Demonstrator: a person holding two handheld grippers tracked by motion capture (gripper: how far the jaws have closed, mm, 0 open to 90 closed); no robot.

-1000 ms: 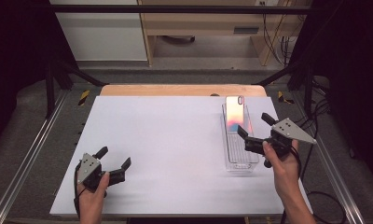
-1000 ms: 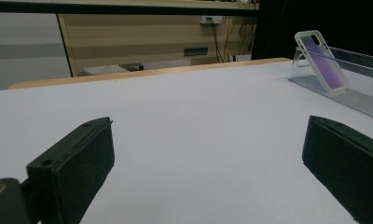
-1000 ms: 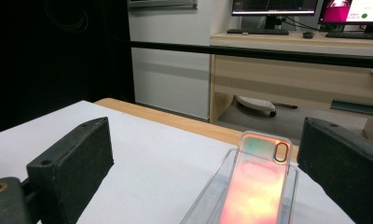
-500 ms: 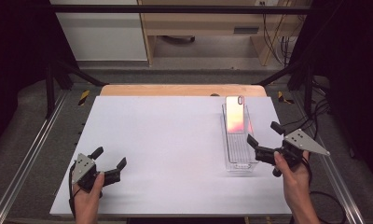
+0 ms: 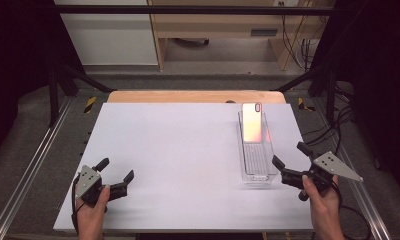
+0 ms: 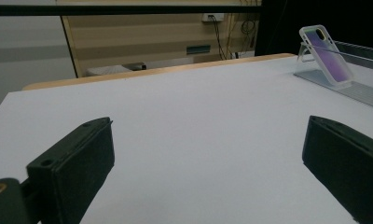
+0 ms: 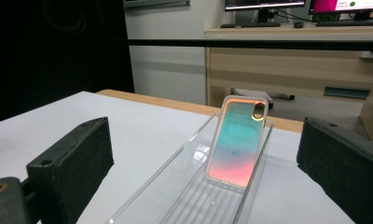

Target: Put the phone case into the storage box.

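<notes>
An iridescent phone case (image 5: pixel 252 122) leans upright at the far end of a long clear plastic tray (image 5: pixel 258 162) on the right of the white table. In the right gripper view the case (image 7: pixel 236 140) glows teal to orange inside the tray (image 7: pixel 175 186). My right gripper (image 5: pixel 291 161) is open just right of the tray's near end, holding nothing. My left gripper (image 5: pixel 115 169) is open near the table's front left corner, also with nothing in it. The left gripper view catches the case (image 6: pixel 325 55) far off at the upper right.
The white tabletop (image 5: pixel 178 150) has a wooden strip (image 5: pixel 193 96) along its far edge. Metal rails (image 5: pixel 33 160) run down both sides. Desks and cables stand beyond the table.
Both grippers have drawn back toward the near edge of the table. The right one moved from over the tray's near end to its right side. The case and tray stayed put.
</notes>
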